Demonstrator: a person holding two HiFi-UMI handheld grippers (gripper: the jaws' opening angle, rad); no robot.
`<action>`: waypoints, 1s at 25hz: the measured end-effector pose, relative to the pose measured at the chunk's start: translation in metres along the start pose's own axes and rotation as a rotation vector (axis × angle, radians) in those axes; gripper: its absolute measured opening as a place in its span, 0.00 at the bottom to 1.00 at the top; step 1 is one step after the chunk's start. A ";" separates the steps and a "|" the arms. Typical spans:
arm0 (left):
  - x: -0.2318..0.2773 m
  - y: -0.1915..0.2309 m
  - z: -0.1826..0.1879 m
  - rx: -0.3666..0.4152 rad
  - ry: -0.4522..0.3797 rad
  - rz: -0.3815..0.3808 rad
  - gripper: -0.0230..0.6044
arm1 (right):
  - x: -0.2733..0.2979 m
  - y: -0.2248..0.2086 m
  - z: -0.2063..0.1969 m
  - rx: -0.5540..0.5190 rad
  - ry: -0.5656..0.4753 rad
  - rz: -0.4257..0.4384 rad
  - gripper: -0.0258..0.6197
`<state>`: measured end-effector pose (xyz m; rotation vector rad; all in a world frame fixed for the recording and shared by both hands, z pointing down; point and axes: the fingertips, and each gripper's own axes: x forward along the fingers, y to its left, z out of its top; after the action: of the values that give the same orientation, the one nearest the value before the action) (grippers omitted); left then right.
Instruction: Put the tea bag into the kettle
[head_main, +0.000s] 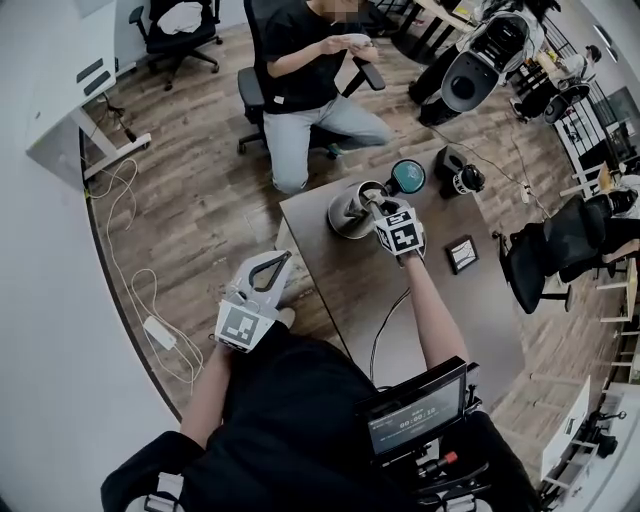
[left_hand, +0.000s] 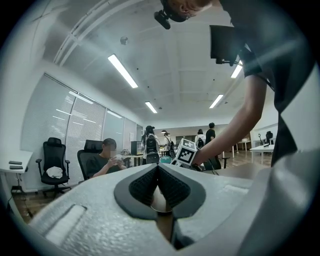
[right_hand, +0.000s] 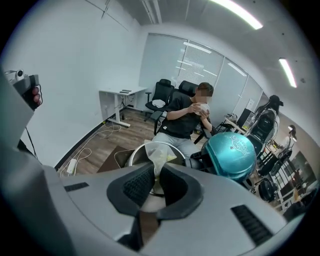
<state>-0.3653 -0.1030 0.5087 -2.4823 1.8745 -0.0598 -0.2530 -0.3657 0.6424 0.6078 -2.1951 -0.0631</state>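
1. Far left of the head view: white power strip (head_main: 160, 332) with a looping cable on the wood floor, well apart from the table (head_main: 440, 300).
2. Lower left of centre: left gripper (head_main: 272, 268), held off the table's near-left edge. In the left gripper view (left_hand: 158, 170), pads clenched tip to tip with nothing between them. Well apart from the tea bag and the kettle.
3. Upper centre: seated person (head_main: 305, 70) on an office chair beyond the table, hands raised.
4. Centre: steel kettle (head_main: 345, 215) near the table's far-left corner, mouth open.
5. Just right of the kettle: right gripper (head_main: 377, 207), tipped downward, its tips at the kettle's mouth. Too small in the head view to make out what it carries.
6. In the right gripper view: right gripper (right_hand: 154, 170) grasping the tea bag (right_hand: 159, 156). Pale yellowish bag pinched between the dark pads, its upper part sticking out past the fingertips. Directly beyond it, the kettle's round open rim (right_hand: 134, 155). Not clear whether bag and rim touch.
7. Right of the mouth: teal lid (head_main: 408, 176), standing open beside the kettle. Large at the right of the right gripper view (right_hand: 231, 155).
8. Farther right on the table: small dark square object (head_main: 462, 254), well apart from both grippers.
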 end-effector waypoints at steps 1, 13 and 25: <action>-0.001 0.000 -0.002 -0.004 0.001 0.001 0.04 | 0.002 -0.001 0.000 -0.012 0.020 0.007 0.09; -0.004 0.004 0.001 0.001 0.003 0.023 0.04 | 0.031 0.001 -0.007 -0.100 0.295 0.132 0.09; -0.009 0.009 0.001 -0.015 0.007 0.054 0.04 | 0.028 -0.004 -0.006 -0.092 0.288 0.121 0.09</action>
<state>-0.3766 -0.0969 0.5071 -2.4426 1.9506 -0.0534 -0.2619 -0.3812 0.6655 0.4040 -1.9334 -0.0116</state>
